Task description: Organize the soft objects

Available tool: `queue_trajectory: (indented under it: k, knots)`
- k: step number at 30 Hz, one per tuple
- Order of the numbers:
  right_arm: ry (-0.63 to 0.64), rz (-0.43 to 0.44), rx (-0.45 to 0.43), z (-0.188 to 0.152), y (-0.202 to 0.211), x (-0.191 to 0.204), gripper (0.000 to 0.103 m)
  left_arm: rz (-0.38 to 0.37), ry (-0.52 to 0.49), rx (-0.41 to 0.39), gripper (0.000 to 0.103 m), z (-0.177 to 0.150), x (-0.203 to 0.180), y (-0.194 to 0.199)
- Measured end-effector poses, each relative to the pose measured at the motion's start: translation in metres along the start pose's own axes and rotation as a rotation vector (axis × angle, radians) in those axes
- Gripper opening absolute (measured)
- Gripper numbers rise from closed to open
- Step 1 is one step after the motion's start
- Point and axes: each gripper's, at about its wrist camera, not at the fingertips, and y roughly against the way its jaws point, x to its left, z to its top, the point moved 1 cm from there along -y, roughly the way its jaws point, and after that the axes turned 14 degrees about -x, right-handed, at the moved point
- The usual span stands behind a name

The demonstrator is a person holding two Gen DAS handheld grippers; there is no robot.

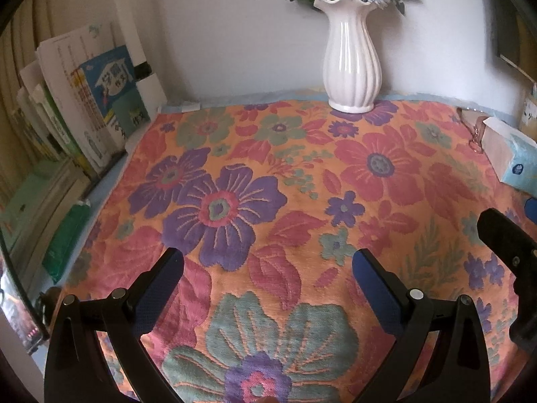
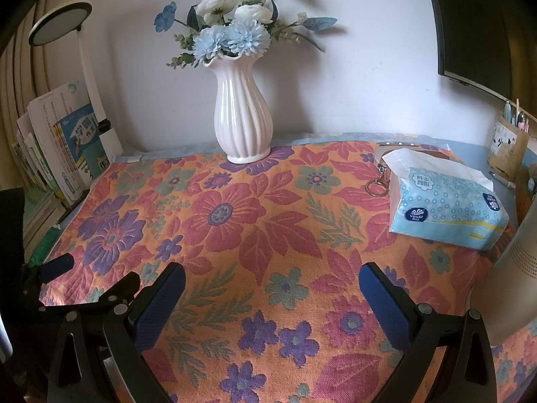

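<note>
A floral cloth (image 1: 268,174) in orange, red and purple lies spread flat over the table, also filling the right wrist view (image 2: 268,235). A soft blue tissue pack (image 2: 446,205) rests on the cloth's right side, and only its corner (image 1: 513,164) shows in the left wrist view. My left gripper (image 1: 268,265) hovers open over the cloth's near part with nothing between its fingers. To its right, my right gripper (image 2: 272,278) is also open and empty. Each gripper shows at the other view's edge: the right gripper (image 1: 513,216) and the left gripper (image 2: 90,275).
A white ribbed vase (image 2: 241,117) of blue flowers stands at the cloth's back edge against the wall. Books (image 1: 87,100) lean at the left beside a desk lamp (image 2: 60,23). A key ring (image 2: 377,186) lies behind the tissue pack. A pen holder (image 2: 510,147) stands far right.
</note>
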Motion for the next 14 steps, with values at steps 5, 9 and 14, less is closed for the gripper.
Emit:
queue_trajectory:
  k: [5,9,14]
  knots:
    - [0.0,-0.001,0.001,0.0003,-0.0002,-0.0002,0.103,-0.002,-0.002,0.003,0.101,0.0003,0.0006,-0.0007]
    - [-0.002,-0.002,0.001,0.0003,-0.0001,0.0002,0.103,0.0,-0.006,-0.002,0.101,0.0004,0.0002,-0.0017]
    - [-0.003,-0.003,0.003,-0.0001,0.0023,0.0024,0.103,-0.004,-0.012,-0.041,0.101,0.002,-0.0026,0.0044]
